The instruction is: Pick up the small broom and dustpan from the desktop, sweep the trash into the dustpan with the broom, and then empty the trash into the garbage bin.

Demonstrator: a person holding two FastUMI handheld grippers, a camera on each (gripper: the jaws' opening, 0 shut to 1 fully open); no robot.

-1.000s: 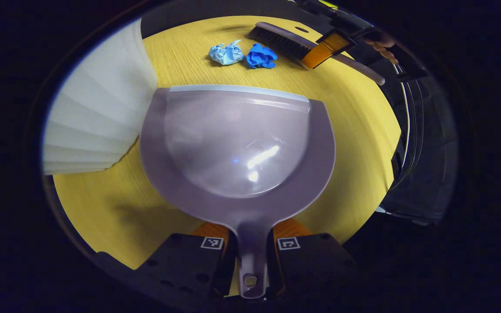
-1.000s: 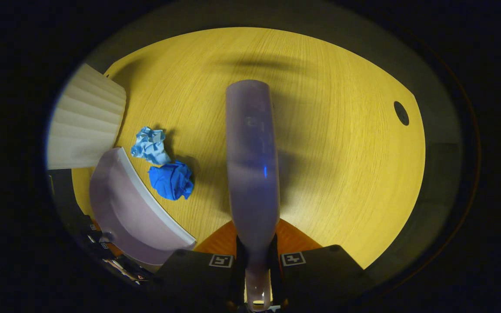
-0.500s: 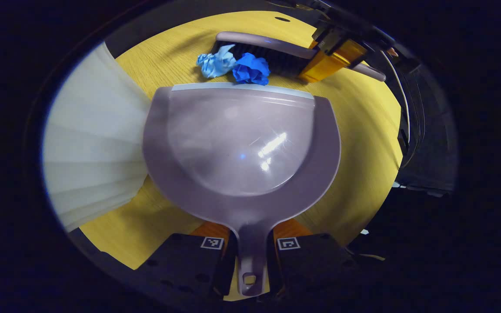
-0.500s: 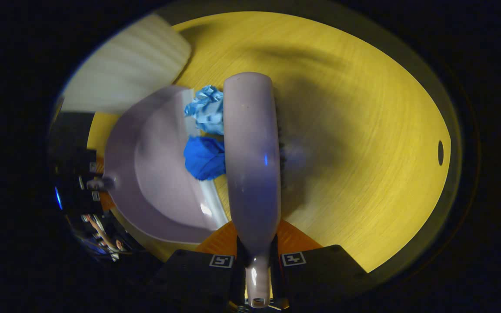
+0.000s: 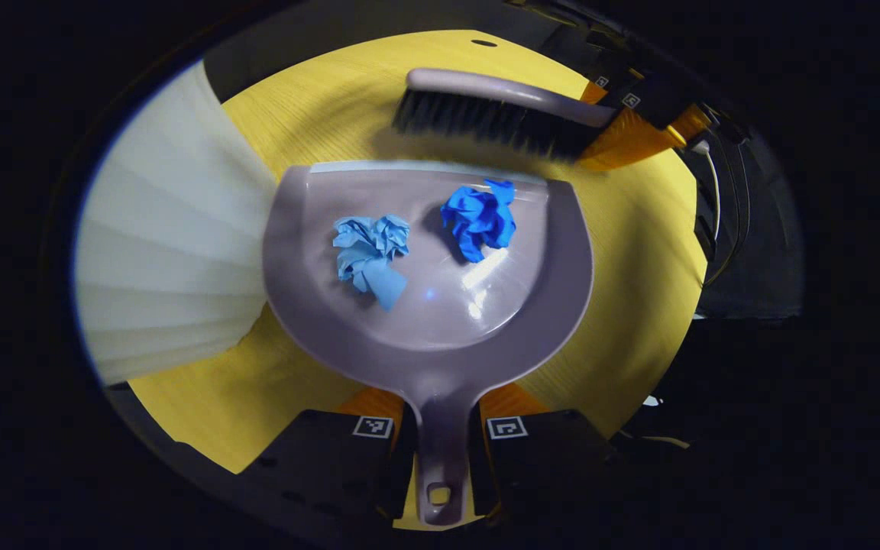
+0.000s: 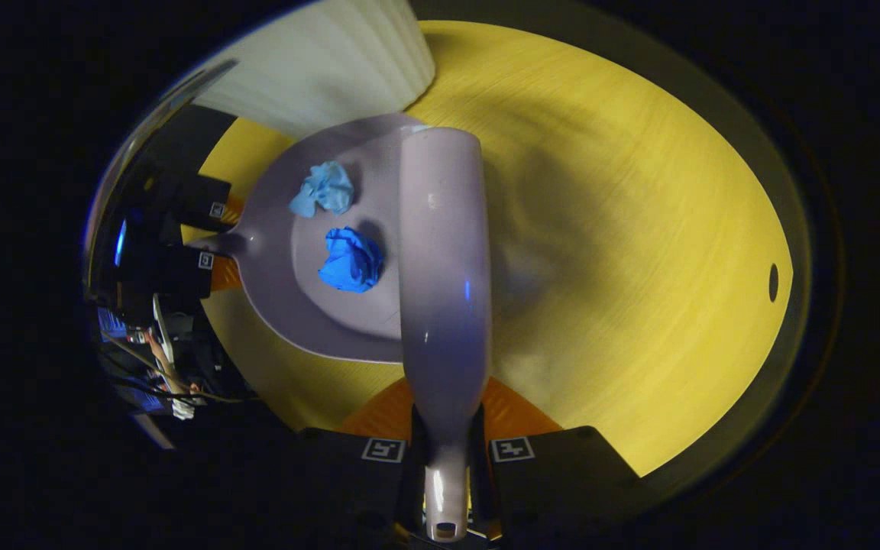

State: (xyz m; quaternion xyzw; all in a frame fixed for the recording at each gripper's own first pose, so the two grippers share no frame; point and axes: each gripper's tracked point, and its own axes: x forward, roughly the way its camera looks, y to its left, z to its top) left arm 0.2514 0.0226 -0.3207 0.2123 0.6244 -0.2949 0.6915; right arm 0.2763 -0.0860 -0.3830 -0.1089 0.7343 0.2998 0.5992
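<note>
1. Glossy mauve plastic dustpan (image 5: 428,305) flat on the yellow woodgrain counter (image 5: 631,252); left gripper (image 5: 438,451) fingers clamp its handle.
2. Right gripper (image 6: 446,489) fingers clamp the broom (image 6: 444,267); black bristles at 12 o'clock of the pan lip, probably touching.
3. Crumpled light-blue wad (image 5: 370,256) and dark-blue wad (image 5: 480,219), off the counter 0.5 s ago, now inside the pan.
4. Ribbed white bin (image 5: 173,252) at 9 o'clock.

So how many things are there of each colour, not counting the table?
Light blue: 1, a paper ball
Dark blue: 1, a paper ball
Mauve: 2, the dustpan and the broom
White: 1, the garbage bin
Total: 5
</note>
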